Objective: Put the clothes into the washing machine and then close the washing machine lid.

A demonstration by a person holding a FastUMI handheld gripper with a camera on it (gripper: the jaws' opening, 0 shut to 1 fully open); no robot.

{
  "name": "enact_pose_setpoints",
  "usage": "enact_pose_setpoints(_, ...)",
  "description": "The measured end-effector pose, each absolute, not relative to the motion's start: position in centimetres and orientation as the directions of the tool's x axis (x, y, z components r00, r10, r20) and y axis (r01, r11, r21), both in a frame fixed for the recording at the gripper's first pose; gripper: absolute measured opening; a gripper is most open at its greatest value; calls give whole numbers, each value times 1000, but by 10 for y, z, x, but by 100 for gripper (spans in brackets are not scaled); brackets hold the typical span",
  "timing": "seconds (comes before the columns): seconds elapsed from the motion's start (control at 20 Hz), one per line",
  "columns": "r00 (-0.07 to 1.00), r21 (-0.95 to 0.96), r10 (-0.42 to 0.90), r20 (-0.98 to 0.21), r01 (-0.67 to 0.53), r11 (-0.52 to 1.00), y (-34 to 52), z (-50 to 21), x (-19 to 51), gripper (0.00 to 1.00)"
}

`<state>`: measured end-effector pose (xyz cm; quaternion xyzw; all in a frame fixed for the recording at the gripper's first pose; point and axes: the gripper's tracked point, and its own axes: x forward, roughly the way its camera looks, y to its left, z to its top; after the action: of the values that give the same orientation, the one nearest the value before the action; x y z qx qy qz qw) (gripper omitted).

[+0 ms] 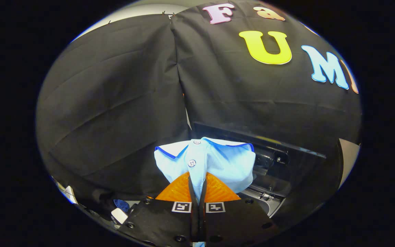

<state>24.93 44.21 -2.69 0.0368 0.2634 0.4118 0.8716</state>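
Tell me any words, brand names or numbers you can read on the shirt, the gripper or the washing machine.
shirt: no text; plain light blue cloth with dark trim and two buttons, pinched between the fingers.
gripper: no words; two square black-and-white markers, patterns rather than letters.
washing machine: nothing legible; any marks are too dark and small to read.
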Motion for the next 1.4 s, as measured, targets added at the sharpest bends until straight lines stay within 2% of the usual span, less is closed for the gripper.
enact_pose_setpoints(0.35, 501, 265, 653, -569, -640, 722, 440, -109, 257, 1)
enact_pose_setpoints(0.65, 465, 256, 619, -633, -629, 734, 447, -146, 254, 2)
enact_pose_setpoints(1.4, 442, 275, 597, -669, -599, 752, 447, -152, 263, 2)
